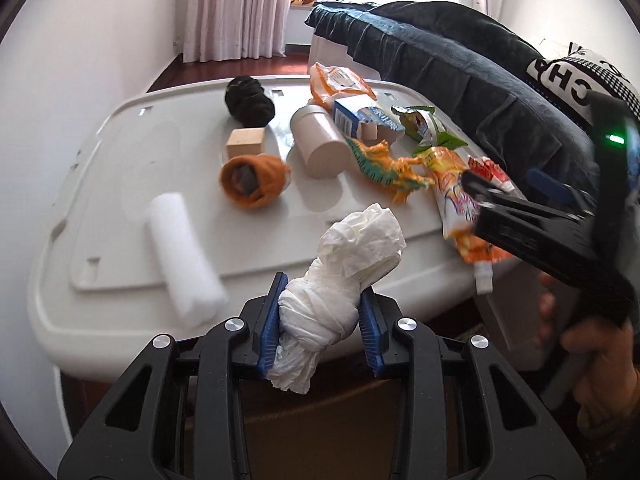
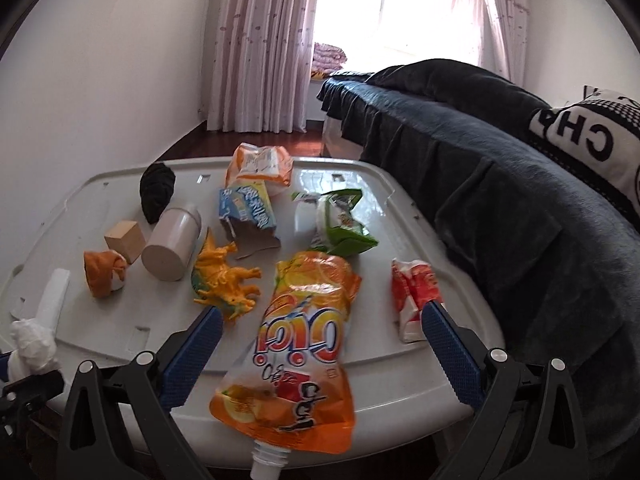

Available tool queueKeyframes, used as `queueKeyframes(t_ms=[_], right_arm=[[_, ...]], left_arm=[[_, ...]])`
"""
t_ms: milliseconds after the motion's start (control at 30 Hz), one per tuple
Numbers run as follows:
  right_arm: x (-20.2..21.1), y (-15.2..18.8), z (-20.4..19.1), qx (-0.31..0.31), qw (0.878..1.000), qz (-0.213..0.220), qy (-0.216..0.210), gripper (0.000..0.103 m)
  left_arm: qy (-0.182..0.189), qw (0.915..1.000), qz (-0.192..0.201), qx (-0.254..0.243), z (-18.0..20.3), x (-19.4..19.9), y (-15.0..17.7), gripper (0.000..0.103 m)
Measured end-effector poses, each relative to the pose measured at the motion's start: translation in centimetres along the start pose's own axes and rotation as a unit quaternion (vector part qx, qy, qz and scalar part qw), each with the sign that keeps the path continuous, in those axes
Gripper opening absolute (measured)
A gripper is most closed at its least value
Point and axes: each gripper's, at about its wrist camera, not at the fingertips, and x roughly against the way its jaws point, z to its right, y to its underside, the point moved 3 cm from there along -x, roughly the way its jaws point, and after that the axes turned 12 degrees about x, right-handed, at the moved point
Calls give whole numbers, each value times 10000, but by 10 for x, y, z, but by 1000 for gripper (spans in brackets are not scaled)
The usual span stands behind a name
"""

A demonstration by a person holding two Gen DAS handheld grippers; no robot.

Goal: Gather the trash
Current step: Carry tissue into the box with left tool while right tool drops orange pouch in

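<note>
My left claw (image 1: 322,320) grips a crumpled tissue wad (image 1: 344,272), while my right claw (image 2: 320,344) straddles the orange juice pouch (image 2: 296,360), jaws spread wide, on the worktop (image 2: 400,380).

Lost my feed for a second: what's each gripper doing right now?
Left gripper: shut on the crumpled tissue.
Right gripper: fingers wide open around the orange drink pouch, not gripping it.

At three o'clock in both wrist views, the black-and-white cushion (image 2: 592,140) on the dark sofa shows large white letters "CHA". The orange juice pouch (image 2: 296,348) carries red Korean lettering, upside down; the blue carton's (image 2: 248,210) print is too blurred to read.
</note>
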Motion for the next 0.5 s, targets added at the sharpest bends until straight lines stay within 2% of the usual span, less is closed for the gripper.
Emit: queueKeyframes(t_ms=[233,267,300,333,433,500], right_arm=[[-37,12,-14,339,9984,-410,211,95],[-41,13,-13,366,9980,-481,177,91],[-46,15,-13,393,9976,-561,97,73],[-48,16,-13,393,9975,-591,-19,67],[-44,13,-15,534,9972,-515,51,55],[-42,11,-15,556,9971,-519,35,52]], left_arm=[[110,9999,19,26,-7,14,7,34],[120,9999,3,27,-7,15,7,34],[133,9999,-2,33,-6,15,8,33],[142,9999,-11,26,-5,15,9,34],[161,9999,-54,-2,-1,15,13,34],[159,9998,-82,-25,3,16,17,34]])
